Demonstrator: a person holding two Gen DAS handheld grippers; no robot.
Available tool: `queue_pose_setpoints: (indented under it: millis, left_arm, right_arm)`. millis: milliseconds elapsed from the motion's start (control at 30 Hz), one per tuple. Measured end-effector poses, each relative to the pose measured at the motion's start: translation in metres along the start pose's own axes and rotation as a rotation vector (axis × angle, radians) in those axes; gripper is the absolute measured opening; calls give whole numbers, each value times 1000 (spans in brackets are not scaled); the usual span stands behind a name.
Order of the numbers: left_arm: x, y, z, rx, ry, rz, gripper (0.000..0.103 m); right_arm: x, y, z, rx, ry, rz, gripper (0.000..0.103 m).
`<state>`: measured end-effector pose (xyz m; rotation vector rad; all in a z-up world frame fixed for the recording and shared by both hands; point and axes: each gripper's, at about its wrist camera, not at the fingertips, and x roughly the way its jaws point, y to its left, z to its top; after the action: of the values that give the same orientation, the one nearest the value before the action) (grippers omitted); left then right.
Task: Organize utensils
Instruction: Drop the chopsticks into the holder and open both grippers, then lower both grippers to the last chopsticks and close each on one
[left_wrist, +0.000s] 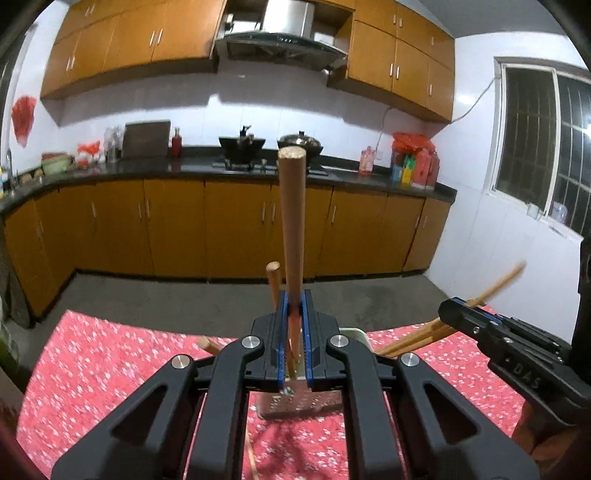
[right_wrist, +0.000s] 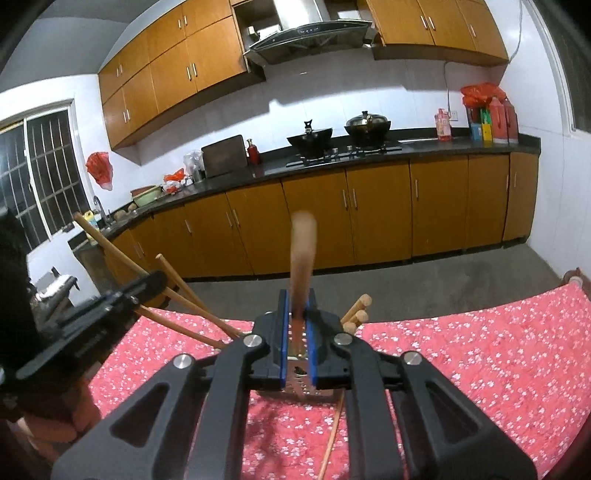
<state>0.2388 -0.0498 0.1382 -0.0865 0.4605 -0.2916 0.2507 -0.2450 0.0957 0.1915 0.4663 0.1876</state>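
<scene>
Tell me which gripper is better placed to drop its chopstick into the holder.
Left, probably. The left gripper holds its chopstick upright over the holder, the lower end seemingly inside. The right gripper's chopstick is blurred, so less settled.

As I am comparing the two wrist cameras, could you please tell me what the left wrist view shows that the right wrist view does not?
Left only: the right gripper from the side, shut on a chopstick.
Right only: the left gripper from the side, and a sink tap.
Both: each camera's own fingers shut on a chopstick over the metal holder, the red floral cloth, and the stove.
</scene>
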Motion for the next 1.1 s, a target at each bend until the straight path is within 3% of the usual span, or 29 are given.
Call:
queue_pose_setpoints:
  millis: [400, 500, 600, 767, 867, 967, 1100]
  left_arm:
    - [-47, 13, 2, -54, -99, -46, 9]
    - [-68, 22, -5, -76, -126, -48, 9]
    - [-80, 31, -21, -93, -128, -29, 12]
    - [-62, 49, -66, -85, 4, 52, 17]
    - [-34, 58, -106, -93, 160, 98, 17]
    - [-16, 61, -139, -101, 265, 110, 17]
    - [-1, 53, -167, -102, 347, 96, 17]
  right_arm:
    - [-49, -10, -3, 7, -117, -12, 20]
    - [-62, -17, -17, 6, -133, -50, 22]
    - [-61, -31, -41, 22, -89, -99, 23]
    - [-18, -62, -105, 110, 142, -138, 25]
    - [9, -60, -152, 122, 293, -124, 25]
    - [25, -48, -185, 112, 387, -90, 25]
    - [39, -29, -214, 58, 455, -78, 25]
